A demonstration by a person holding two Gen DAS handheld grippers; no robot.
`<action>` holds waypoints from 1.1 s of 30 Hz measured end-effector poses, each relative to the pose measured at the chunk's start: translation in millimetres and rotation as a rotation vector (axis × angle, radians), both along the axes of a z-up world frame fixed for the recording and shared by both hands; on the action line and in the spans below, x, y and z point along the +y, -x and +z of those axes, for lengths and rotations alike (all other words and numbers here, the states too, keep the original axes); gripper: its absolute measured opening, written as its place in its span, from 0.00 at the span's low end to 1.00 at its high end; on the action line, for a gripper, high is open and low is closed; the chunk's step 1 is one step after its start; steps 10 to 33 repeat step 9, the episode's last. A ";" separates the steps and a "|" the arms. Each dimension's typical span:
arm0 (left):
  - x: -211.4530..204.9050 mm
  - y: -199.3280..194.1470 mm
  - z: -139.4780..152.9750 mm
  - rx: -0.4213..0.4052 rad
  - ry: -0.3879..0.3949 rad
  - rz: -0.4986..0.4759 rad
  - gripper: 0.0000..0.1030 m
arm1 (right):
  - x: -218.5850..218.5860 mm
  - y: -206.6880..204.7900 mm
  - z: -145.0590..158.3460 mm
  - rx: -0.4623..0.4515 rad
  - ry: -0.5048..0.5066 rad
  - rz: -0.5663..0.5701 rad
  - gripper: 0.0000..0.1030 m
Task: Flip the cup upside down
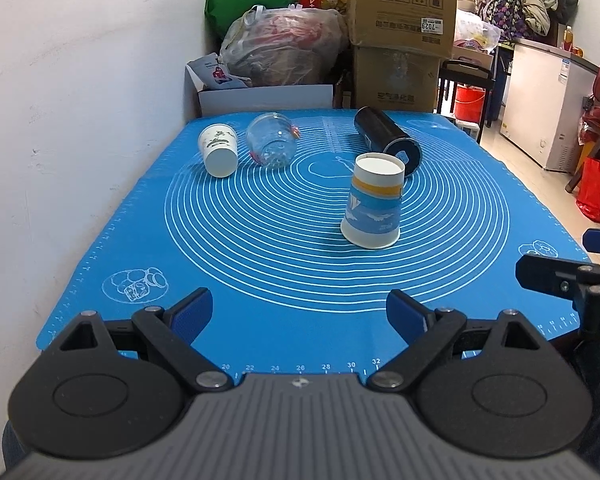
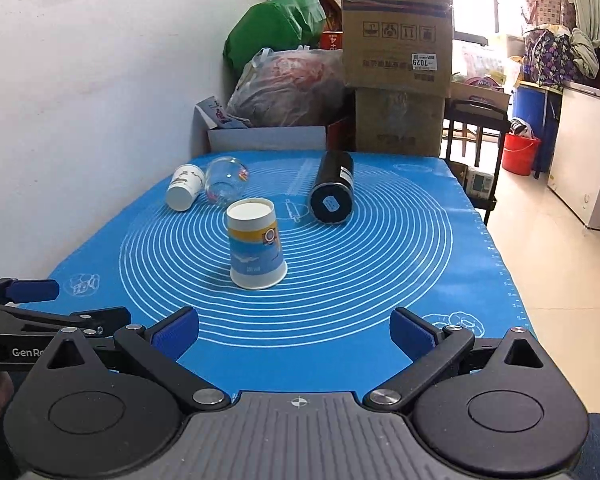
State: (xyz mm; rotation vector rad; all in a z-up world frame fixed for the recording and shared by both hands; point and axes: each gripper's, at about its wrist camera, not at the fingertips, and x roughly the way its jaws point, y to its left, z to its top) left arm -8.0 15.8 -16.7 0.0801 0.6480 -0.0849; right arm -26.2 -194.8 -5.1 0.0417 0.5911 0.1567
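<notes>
The black, round-hubbed left gripper (image 1: pixel 299 316) and its twin right gripper (image 2: pixel 294 332) are each showing ribbed grey housings with a small crosshair mark, silver screws (image 2: pixel 210 396) at the linkage pivots and blue rubber finger pads (image 1: pixel 190 316); white "GenRo" lettering is running along the left one's side

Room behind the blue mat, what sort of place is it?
Probably a cluttered home storage corner: stacked cardboard boxes, stuffed plastic bags against the wall, and a white chest freezer beside a red bucket.
</notes>
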 end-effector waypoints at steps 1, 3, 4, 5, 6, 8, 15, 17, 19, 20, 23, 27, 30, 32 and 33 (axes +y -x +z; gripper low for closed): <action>-0.3 0.2 0.3 0.000 0.000 -0.001 0.90 | -0.4 0.8 0.3 -0.001 -0.002 0.000 1.00; -0.8 1.1 0.2 -0.001 0.000 -0.004 0.90 | -0.9 1.2 1.0 -0.001 -0.004 0.001 1.00; -1.1 1.4 0.3 -0.003 -0.001 -0.004 0.90 | -1.1 1.8 1.5 -0.002 -0.005 0.001 1.00; -2.1 2.1 0.6 -0.004 -0.002 -0.003 0.90 | -0.9 2.7 1.8 -0.003 -0.005 0.003 1.00; -2.4 2.5 0.8 -0.004 -0.003 -0.004 0.90 | -0.7 3.4 2.2 -0.004 -0.004 0.004 1.00; -2.5 2.0 0.7 -0.002 -0.004 -0.004 0.90 | 0.3 4.1 2.4 -0.006 -0.001 0.005 1.00; -2.5 1.5 0.5 0.001 -0.004 -0.007 0.90 | 0.5 4.2 2.3 -0.006 0.000 0.006 1.00; -2.5 1.5 0.5 0.001 -0.004 -0.007 0.90 | 0.5 4.2 2.3 -0.006 0.000 0.006 1.00; -2.5 1.5 0.5 0.001 -0.004 -0.007 0.90 | 0.5 4.2 2.3 -0.006 0.000 0.006 1.00; -2.5 1.5 0.5 0.001 -0.004 -0.007 0.90 | 0.5 4.2 2.3 -0.006 0.000 0.006 1.00; -2.5 1.5 0.5 0.001 -0.004 -0.007 0.90 | 0.5 4.2 2.3 -0.006 0.000 0.006 1.00; -2.5 1.5 0.5 0.001 -0.004 -0.007 0.90 | 0.5 4.2 2.3 -0.006 0.000 0.006 1.00; -2.5 1.5 0.5 0.001 -0.004 -0.007 0.90 | 0.5 4.2 2.3 -0.006 0.000 0.006 1.00; -2.5 1.5 0.5 0.001 -0.004 -0.007 0.90 | 0.5 4.2 2.3 -0.006 0.000 0.006 1.00; -2.5 1.5 0.5 0.001 -0.004 -0.007 0.90 | 0.5 4.2 2.3 -0.006 0.000 0.006 1.00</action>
